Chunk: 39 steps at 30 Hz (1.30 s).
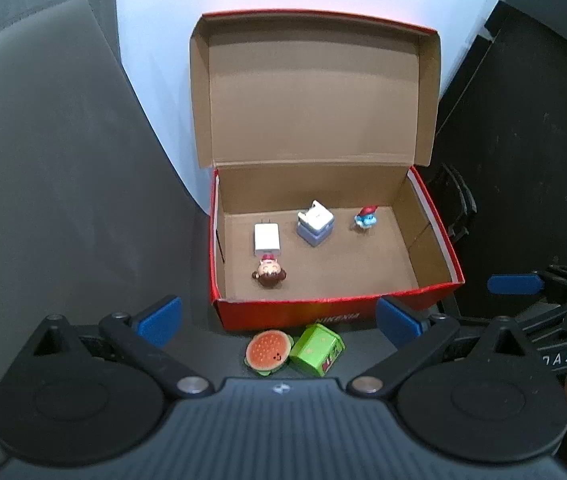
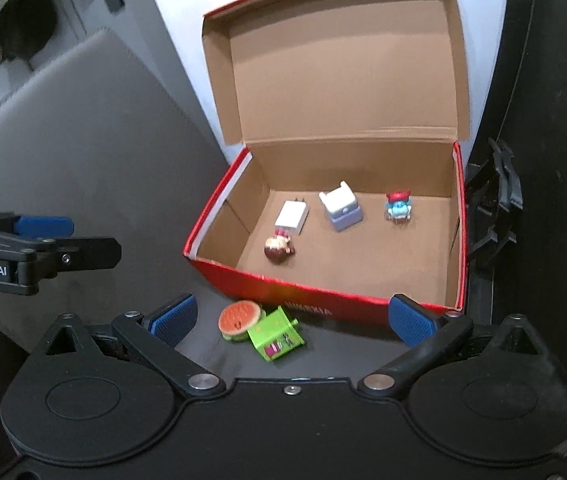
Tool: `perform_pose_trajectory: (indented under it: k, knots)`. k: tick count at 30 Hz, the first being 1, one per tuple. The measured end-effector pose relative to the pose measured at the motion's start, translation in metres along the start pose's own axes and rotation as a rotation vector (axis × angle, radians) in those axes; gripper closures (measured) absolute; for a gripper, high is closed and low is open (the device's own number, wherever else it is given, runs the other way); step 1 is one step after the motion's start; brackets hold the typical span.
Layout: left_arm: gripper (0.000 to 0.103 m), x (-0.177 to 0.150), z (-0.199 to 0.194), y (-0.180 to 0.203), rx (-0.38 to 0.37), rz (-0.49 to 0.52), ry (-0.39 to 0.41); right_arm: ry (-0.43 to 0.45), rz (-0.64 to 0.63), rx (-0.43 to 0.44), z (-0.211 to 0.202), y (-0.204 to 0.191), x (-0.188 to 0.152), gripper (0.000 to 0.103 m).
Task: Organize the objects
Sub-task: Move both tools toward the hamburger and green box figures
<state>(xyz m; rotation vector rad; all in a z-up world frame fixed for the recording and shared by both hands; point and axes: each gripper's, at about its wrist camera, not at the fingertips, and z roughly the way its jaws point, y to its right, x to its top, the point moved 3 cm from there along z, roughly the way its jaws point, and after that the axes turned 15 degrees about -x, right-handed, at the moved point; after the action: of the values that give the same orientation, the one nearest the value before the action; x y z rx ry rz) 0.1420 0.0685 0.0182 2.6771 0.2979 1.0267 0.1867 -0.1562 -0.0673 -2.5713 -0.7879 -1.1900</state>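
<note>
Left jaws: the left gripper [image 1: 279, 322] stood spread wide and empty, blue pads either side of the toys
Right jaws: the right gripper [image 2: 291, 318] was likewise released, holding nothing
Task things: the burger toy [image 1: 269, 353] and the green block [image 1: 316, 350] lay touching each other on the dark surface [image 1: 83, 200], just in front of the red box [image 1: 295, 314]
Already boxed: white charger [image 1: 266, 239], white-and-blue cube [image 1: 315, 223], blue figure [image 1: 364, 218], brown-haired figure [image 1: 269, 273]
Risk: a grasp on one toy would likely nudge its neighbour, since they touched; the box's front wall sat close behind and could catch a pad
Pose: both grippers hovered low, side by side, angled down toward the box's front
</note>
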Motion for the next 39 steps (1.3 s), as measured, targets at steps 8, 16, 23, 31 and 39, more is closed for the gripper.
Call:
perform_pose_trajectory:
  k: [8, 16, 23, 31, 39]
  knots:
    - [0.001, -0.008, 0.012, -0.005, 0.018, -0.010, -0.041, -0.035, -0.119, 0.027, 0.011, -0.008, 0.000, 0.000]
    - [0.001, -0.016, 0.028, -0.013, 0.050, -0.034, -0.072, -0.092, -0.264, 0.002, 0.030, -0.023, -0.012, 0.000]
    - [0.001, -0.020, 0.039, -0.023, 0.076, -0.075, -0.074, -0.106, -0.361, -0.019, 0.045, -0.038, -0.021, 0.000]
    - [0.001, -0.026, 0.056, -0.032, 0.081, -0.131, -0.090, -0.101, -0.447, -0.011, 0.062, -0.054, -0.029, 0.000]
    - [0.003, -0.031, 0.076, -0.040, 0.071, -0.187, -0.101, -0.083, -0.473, -0.006, 0.079, -0.061, -0.030, 0.002]
